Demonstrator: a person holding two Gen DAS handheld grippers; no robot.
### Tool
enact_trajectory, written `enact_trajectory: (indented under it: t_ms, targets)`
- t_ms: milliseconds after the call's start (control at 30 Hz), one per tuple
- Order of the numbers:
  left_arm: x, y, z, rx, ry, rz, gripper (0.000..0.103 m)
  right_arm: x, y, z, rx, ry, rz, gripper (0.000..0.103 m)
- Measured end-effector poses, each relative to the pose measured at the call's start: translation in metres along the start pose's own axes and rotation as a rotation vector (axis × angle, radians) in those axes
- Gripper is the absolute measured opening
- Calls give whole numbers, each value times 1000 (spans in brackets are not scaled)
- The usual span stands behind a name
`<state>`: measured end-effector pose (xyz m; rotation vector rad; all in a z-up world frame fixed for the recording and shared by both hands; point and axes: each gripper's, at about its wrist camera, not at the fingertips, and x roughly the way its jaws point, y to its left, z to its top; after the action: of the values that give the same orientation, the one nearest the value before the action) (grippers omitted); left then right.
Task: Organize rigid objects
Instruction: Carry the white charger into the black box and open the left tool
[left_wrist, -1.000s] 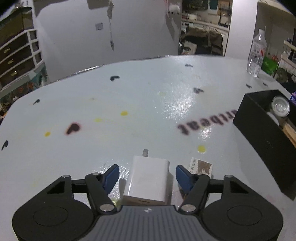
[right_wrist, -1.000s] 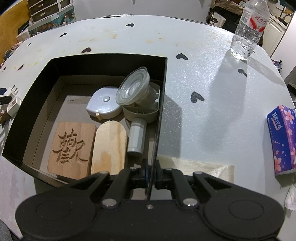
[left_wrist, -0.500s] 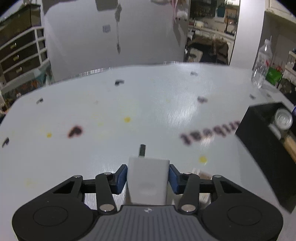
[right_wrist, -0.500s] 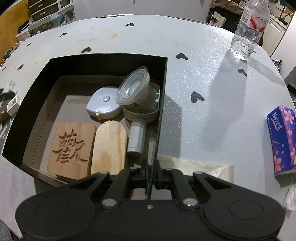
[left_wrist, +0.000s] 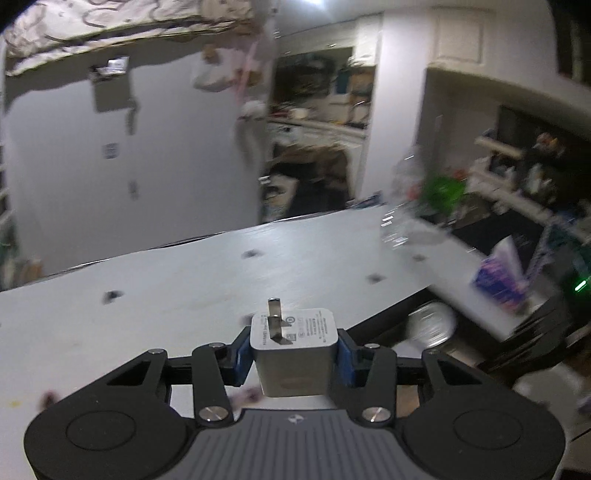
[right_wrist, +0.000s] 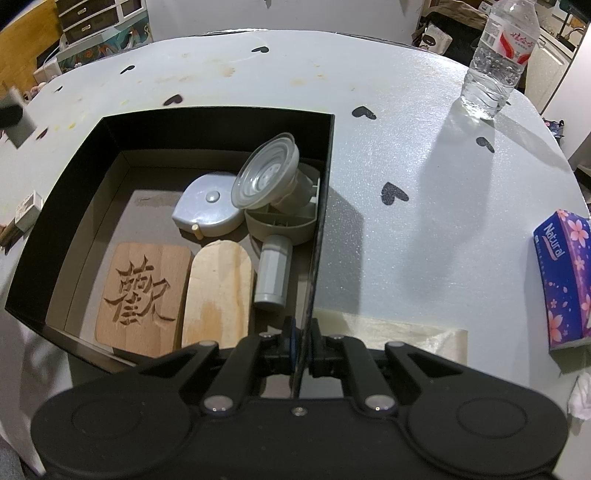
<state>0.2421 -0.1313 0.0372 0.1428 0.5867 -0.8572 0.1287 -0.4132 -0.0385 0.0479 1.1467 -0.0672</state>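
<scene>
My left gripper (left_wrist: 293, 350) is shut on a white plug-in charger (left_wrist: 295, 350), prongs pointing away, held up above the white table (left_wrist: 184, 288). In the right wrist view the charger (right_wrist: 16, 118) shows at the far left, in the air. My right gripper (right_wrist: 301, 345) is shut on the near right wall of the black box (right_wrist: 218, 114). Inside the box lie a carved wooden board (right_wrist: 142, 295), a plain oval wooden board (right_wrist: 218, 291), a silver tape measure (right_wrist: 207, 210), a clear lidded cup (right_wrist: 267, 173) on a grey holder and a grey cylinder (right_wrist: 271, 273).
A water bottle (right_wrist: 496, 62) stands at the table's far right. A purple tissue pack (right_wrist: 563, 277) lies at the right edge, crumpled white tissue (right_wrist: 580, 398) below it. A small white block (right_wrist: 27, 208) sits left of the box. Beige paper (right_wrist: 402, 336) lies beside the box's right wall.
The left gripper closed on the charger, lifted it off the table and swung it right toward the box. The right gripper has not moved.
</scene>
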Motion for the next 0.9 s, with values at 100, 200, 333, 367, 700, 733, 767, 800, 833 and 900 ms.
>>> enact_trajectory:
  t_ms: [100,200,333,367,700,733,767,800,833,900]
  targets:
    - [15,-21,8,0,26,-94,46,0,0,-1,0,-2,2,8]
    - [39,-47,10,69,92,-133,46,0,-1,-2,0,-5,4,8]
    - [73,-71,5,148,176,-132,46,-1,-1,-2,-2,-8,6,8]
    - [82,-75,3,153,194,-133,46,-1,-2,-3,-2,-8,6,8]
    - [116,-84,-12,314,302,-156,46,-1,-1,-3,-2,-9,10,8]
    - [117,-83,-12,315,321,-160,46,-1,-1,-3,-2,-10,10,8]
    - [119,-82,-12,319,344,-166,46,-1,-2,-3,-1,-10,11,8]
    - [121,-83,-13,325,364,-171,46,-1,-2,-3,-1,-10,11,8]
    - [123,-83,-13,333,384,-171,46,-1,-2,-3,0,-10,12,8]
    - [128,-84,-14,351,427,-163,46,-1,-2,-3,-1,-10,12,8]
